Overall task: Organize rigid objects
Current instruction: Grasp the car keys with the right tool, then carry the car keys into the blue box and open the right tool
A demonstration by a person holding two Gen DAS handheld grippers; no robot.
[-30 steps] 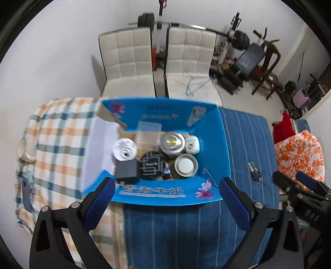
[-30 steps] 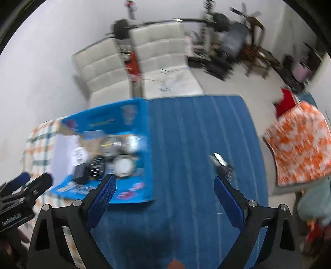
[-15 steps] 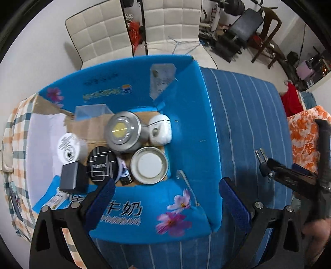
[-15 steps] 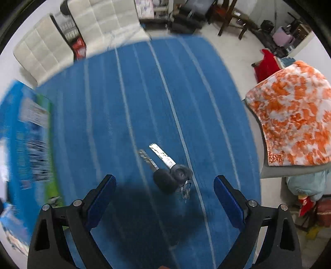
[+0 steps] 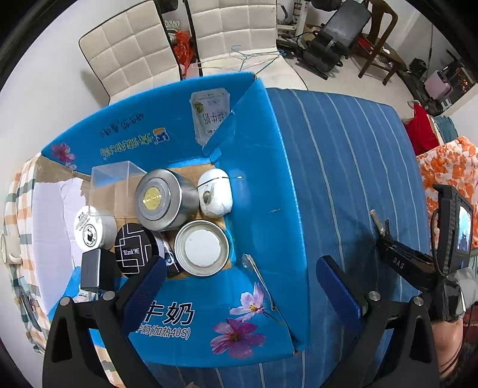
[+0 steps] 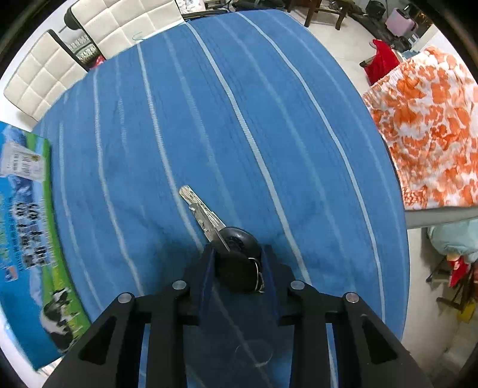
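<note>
Black compact (image 5: 136, 253) in box (image 5: 263, 167) reads "Blank ME" — right tongs (image 6: 239, 262) clamp keys (image 6: 227, 238).

1 blue carton (image 5: 269, 167) on the desk, left side. Inside: 2 round metal tins (image 5: 165, 203) (image 5: 201, 247), 1 white jar (image 5: 91, 231), 1 black round case (image 5: 134, 249), 1 white earbud-type case (image 5: 215, 194), 1 clear plastic box (image 5: 116, 176), 1 dark grey block (image 5: 92, 270). Right of it, 1 key bunch w/ 2 keys (image 6: 206, 218). 2 white chairs (image 5: 131, 56) (image 5: 236, 27) far side.
</note>
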